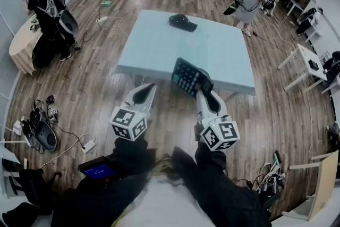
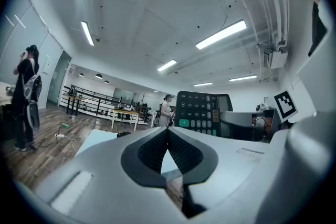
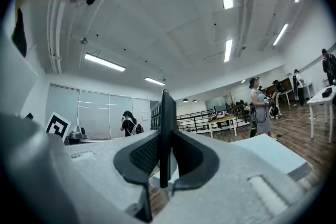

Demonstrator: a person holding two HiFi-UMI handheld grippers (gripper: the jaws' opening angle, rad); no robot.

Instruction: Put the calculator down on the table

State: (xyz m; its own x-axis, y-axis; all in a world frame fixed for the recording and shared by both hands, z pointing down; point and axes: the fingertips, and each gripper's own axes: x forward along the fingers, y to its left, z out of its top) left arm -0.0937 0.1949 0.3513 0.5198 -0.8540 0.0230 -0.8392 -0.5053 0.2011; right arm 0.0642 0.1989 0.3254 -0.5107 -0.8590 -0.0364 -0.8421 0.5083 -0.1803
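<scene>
The only writing that can be read is a plus sign on a green key of the calculator point(image 1: 190, 76); no brand shows, and each gripper's cube bears black-and-white square markers. There is one calculator, one black cap point(image 1: 182, 22) and one light blue table point(image 1: 154, 45), with the cap toward 12 o'clock on it. The right gripper point(image 1: 204, 93) has its fingers point(image 3: 140, 156) clamped on the calculator's lower edge, holding it tilted in the air over the table's near edge, at 6 o'clock of the cap. The left gripper point(image 1: 144, 89), at 9 o'clock of the right, has its fingers point(image 2: 152, 152) closed tip to tip on nothing.
</scene>
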